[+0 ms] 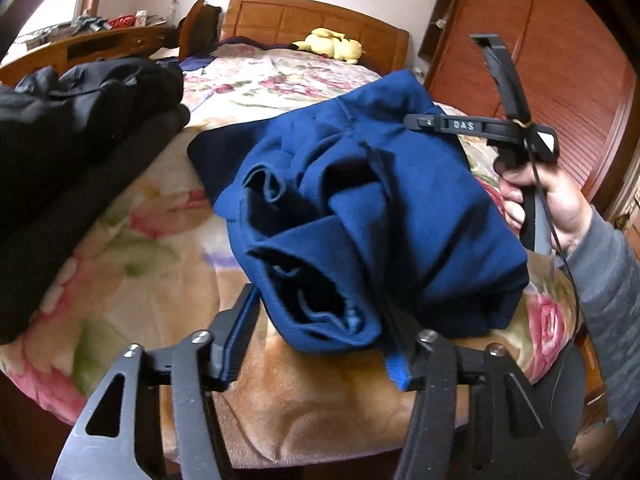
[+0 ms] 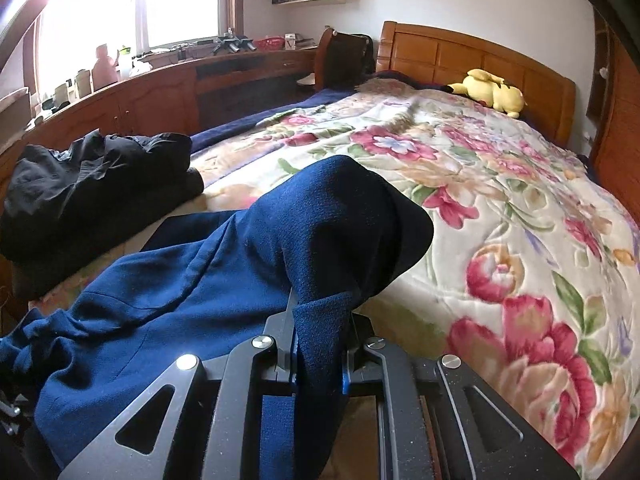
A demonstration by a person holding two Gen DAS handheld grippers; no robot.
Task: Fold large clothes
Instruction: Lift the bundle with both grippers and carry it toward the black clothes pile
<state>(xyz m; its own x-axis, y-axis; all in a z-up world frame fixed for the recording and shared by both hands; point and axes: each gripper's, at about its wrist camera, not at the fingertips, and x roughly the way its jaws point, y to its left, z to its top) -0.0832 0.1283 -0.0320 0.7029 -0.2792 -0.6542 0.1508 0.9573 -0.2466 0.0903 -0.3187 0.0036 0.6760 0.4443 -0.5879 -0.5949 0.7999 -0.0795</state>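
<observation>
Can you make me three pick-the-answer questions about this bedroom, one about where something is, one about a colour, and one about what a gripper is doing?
1. Where is the yellow plush toy?
A. by the headboard
B. on the floor
C. on the dark clothes

2. What colour is the garment being folded?
A. red
B. blue
C. white

3. What is the right gripper doing?
A. standing wide open
B. pinching the blue cloth
C. holding the toy

Answers: 1 A, the toy lies at the far end of the bed against the wooden headboard. 2 B, the fleece is deep blue in both views. 3 B, blue fabric is clamped between its nearly closed fingers.
</observation>
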